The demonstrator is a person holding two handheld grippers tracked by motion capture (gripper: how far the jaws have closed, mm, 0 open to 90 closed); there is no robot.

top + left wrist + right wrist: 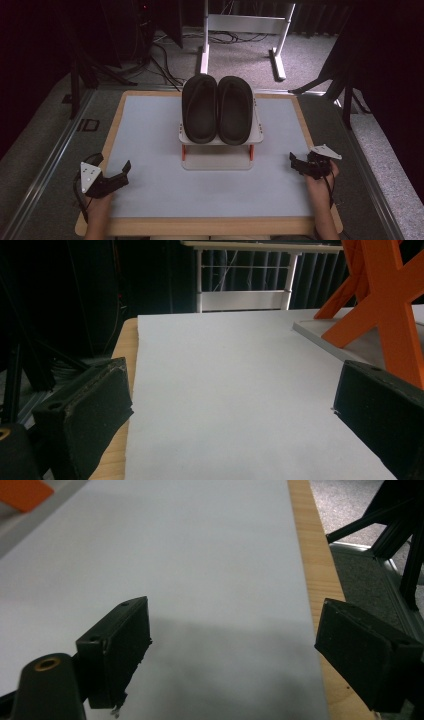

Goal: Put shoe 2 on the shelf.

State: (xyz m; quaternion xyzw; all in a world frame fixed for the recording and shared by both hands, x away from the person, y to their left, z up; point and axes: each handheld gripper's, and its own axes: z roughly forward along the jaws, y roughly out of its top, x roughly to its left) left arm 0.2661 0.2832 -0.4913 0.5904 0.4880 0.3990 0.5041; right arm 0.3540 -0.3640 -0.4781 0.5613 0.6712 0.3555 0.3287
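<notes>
**Two open hand-held grippers at the near corners of a desk bearing a shoe rack**

High view: a wood-edged desk [95, 220] with a pale grey mat [150, 150] carries, at its middle toward the far edge, a small white two-tier rack with orange legs [218, 156]. A pair of black slip-on sandals [217, 109] lies side by side on the rack's upper shelf, soles down, the two touching along their inner edges. The lower shelf is bare.

The left hand-held gripper [118, 172] sits at the near left corner of the mat, held by the person's left hand [97, 207]; its jaws stand wide apart and hold nothing. The right hand-held gripper [296, 162] sits at the near right edge, held by the right hand [320, 187], well apart from the rack.

Left gripper view: both black jaws are spread wide over the mat; an orange crossed leg [385, 300] of the rack rises at the right.

Right gripper view: the jaws are spread wide and empty, one above the mat, the other above the wooden edge strip [312, 565].
</notes>
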